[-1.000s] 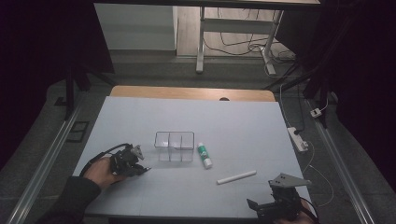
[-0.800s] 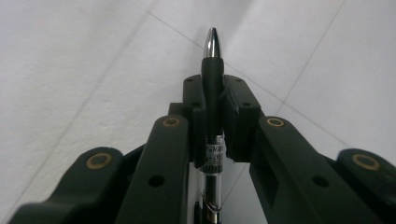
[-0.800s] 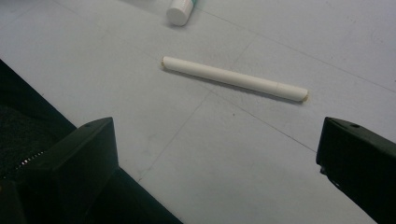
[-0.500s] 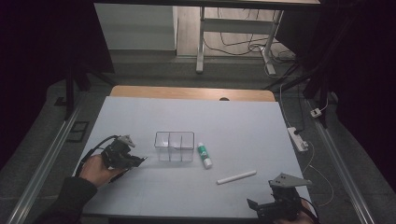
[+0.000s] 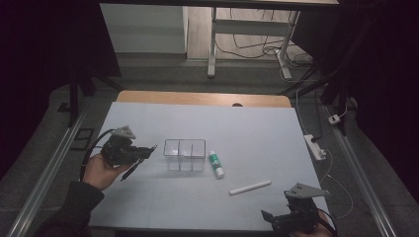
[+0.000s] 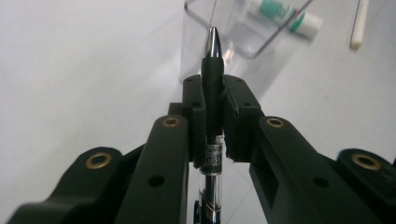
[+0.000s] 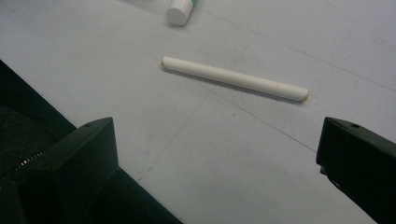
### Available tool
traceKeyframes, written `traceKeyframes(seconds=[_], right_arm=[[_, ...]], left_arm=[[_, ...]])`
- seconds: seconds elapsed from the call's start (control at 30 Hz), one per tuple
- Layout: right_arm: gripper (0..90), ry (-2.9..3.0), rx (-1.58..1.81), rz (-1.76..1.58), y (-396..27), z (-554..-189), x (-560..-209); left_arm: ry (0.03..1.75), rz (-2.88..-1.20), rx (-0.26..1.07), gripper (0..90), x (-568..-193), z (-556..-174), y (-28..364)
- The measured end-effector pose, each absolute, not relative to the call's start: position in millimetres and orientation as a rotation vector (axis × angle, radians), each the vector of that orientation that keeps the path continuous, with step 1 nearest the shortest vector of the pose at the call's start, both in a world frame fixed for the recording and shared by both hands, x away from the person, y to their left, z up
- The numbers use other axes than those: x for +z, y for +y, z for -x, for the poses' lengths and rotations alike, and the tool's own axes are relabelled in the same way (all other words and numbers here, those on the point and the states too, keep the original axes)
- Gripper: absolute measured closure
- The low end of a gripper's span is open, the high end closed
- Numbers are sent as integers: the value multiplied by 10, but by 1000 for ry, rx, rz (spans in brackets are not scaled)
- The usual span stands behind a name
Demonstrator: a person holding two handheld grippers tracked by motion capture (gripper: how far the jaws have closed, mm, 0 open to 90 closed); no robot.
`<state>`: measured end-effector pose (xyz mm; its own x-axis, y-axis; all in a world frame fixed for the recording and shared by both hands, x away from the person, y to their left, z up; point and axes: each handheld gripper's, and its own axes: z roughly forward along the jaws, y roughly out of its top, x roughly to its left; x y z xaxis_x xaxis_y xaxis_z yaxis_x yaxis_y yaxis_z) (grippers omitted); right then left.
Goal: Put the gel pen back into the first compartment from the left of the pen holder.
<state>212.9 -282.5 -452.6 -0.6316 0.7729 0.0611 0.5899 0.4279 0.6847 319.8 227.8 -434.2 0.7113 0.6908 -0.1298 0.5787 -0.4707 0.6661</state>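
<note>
A black ballpoint pen (image 6: 212,93) is pinched in the left gripper (image 5: 148,149), just short of a clear plastic two-compartment box (image 5: 185,154).

The pen is carried above the pale grey table (image 5: 257,133), its long axis in line with the jaws and its silver tip aimed at the box lying straight ahead. The right gripper (image 5: 269,217), jaws spread and empty, is held at the near edge, nearest a white stick (image 7: 233,78) and a green-and-white tube (image 5: 216,164).
</note>
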Motion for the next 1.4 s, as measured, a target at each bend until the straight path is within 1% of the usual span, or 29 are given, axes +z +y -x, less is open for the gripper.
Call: traceKeyframes(seconds=[0.1,0.33,0.8,1.1,1.4], right_arm=[[0,2421,1003,-1186,-2826,-2128,-4526],[0,2417,1004,-1188,-2830,-2129,-4526],[0,2422,1006,-1186,-2829,-2128,-4527],[0,2424,1008,-1182,-2833,-2130,-4527],[0,2427,1011,-1183,-2837,-2131,-4527]], left_arm=[[954,-2181,233,801,-4256,-3209,2236],[900,-2163,255,801,-4080,-3253,2074],[872,-2066,299,801,-3874,-3428,1817],[834,-2018,318,801,-3806,-3545,1672],[801,-2001,340,800,-3847,-3667,1490]])
